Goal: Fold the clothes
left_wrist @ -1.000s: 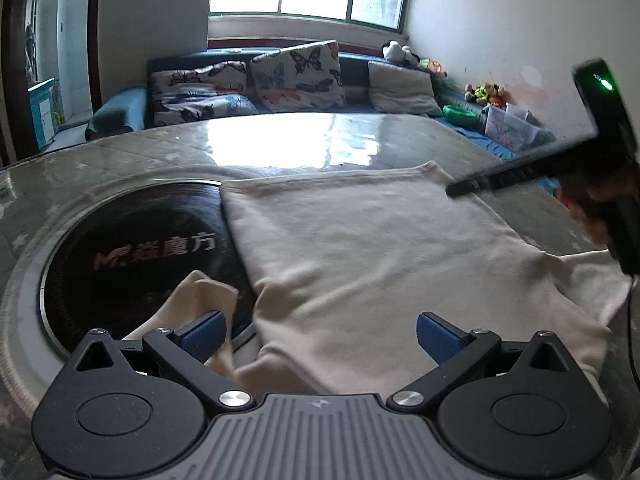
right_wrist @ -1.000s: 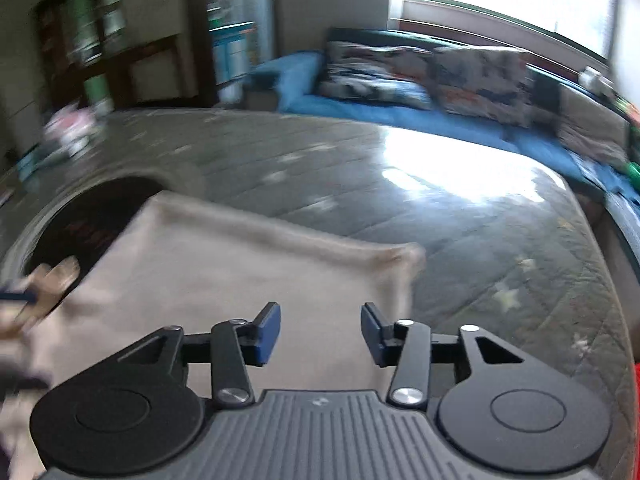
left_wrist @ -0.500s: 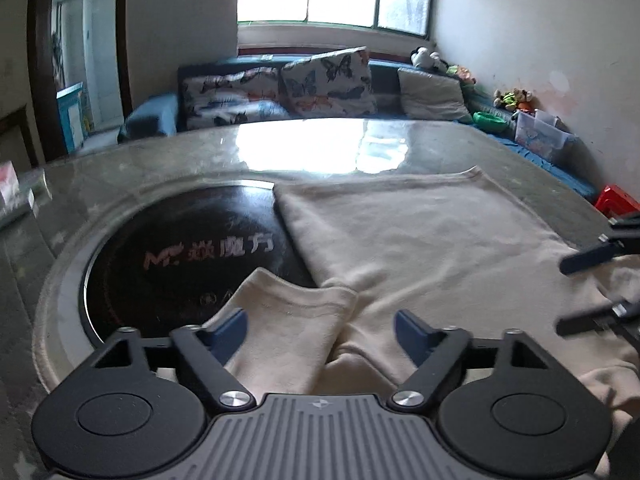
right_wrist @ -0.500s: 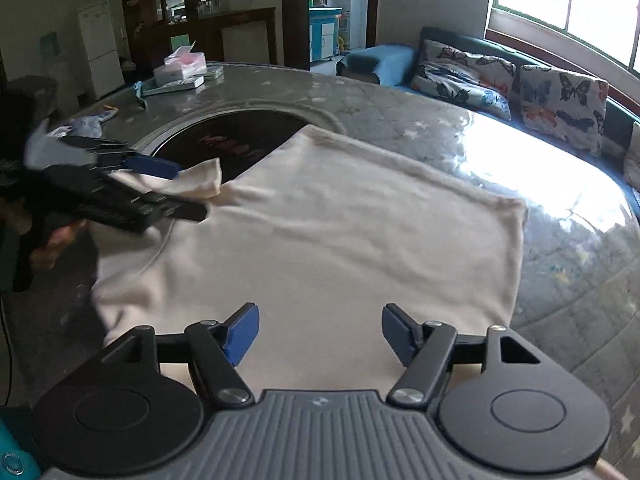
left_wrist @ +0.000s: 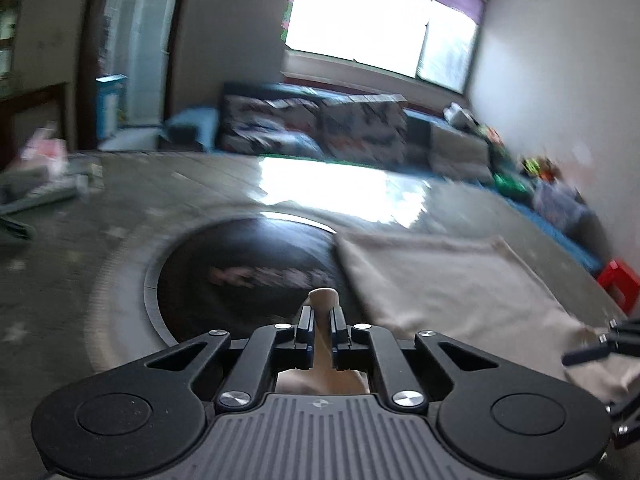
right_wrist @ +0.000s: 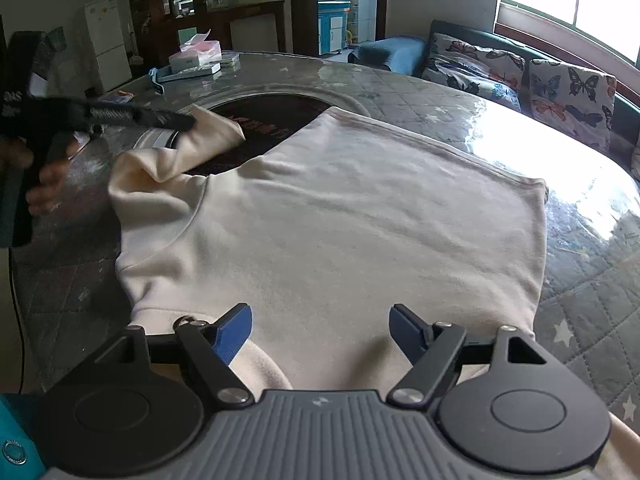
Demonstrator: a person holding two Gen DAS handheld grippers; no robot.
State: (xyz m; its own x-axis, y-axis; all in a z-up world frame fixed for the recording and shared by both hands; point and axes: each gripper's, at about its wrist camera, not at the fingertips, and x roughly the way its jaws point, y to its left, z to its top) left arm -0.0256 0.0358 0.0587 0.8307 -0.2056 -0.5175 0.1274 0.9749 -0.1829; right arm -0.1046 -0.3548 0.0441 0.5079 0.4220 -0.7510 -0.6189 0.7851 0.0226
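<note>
A cream, soft cotton sweatshirt [right_wrist: 340, 220] lies spread flat, body smoothed out, on the round grey quilted-cover table [right_wrist: 580, 280], its far sleeve reaching over the table's black glass centre disc [right_wrist: 256, 120], a layout that suits folding the sleeves inward. The left gripper [left_wrist: 322, 322], level and low, has its fingers pinched on that sleeve's cuff [right_wrist: 212, 132]. The right gripper [right_wrist: 320, 324] hovers wide apart over the near edge, gripping nothing.

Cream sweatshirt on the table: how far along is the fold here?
Early stage. Done: the cream sweatshirt lies spread flat on the table. In hand: the left tongs are shut on a sleeve, lifted above the dark round inset. The right tongs are open over the near edge, holding nothing. Left: both sleeve folds and the body fold.
</note>
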